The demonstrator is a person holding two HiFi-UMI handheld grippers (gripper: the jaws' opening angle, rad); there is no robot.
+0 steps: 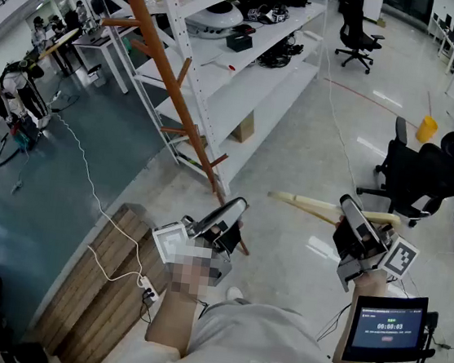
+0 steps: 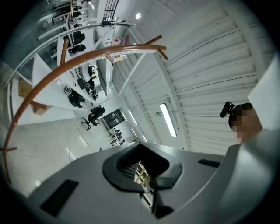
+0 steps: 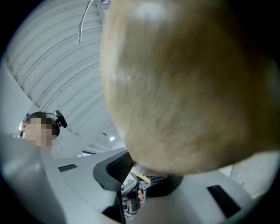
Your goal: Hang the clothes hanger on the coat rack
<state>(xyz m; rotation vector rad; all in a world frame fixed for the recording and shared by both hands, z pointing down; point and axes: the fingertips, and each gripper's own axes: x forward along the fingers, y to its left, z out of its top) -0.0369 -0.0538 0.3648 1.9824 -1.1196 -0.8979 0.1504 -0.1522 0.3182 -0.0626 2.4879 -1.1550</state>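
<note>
Shelf unit (image 1: pixel 253 65): we saw it, white and long, standing just behind the coat rack (image 1: pixel 178 80).
Coat rack: brown wood with slanted pegs; its pole ran from the top of our head view down to the floor.
Office chairs (image 1: pixel 412 175): black, well to the right of the coat rack.
Clothes hanger (image 1: pixel 310 204): pale wood, right of the coat rack's foot and well apart from its pegs, on none of them.
Right hand-held gripper (image 1: pixel 351 208): we had it clamped on the clothes hanger, whose wood filled most of its own view.
Left hand-held gripper (image 1: pixel 236 209): jaws together with nothing between them, near the coat rack's foot.
Timer screen (image 1: pixel 387 326): lower right, farthest from the coat rack.
</note>
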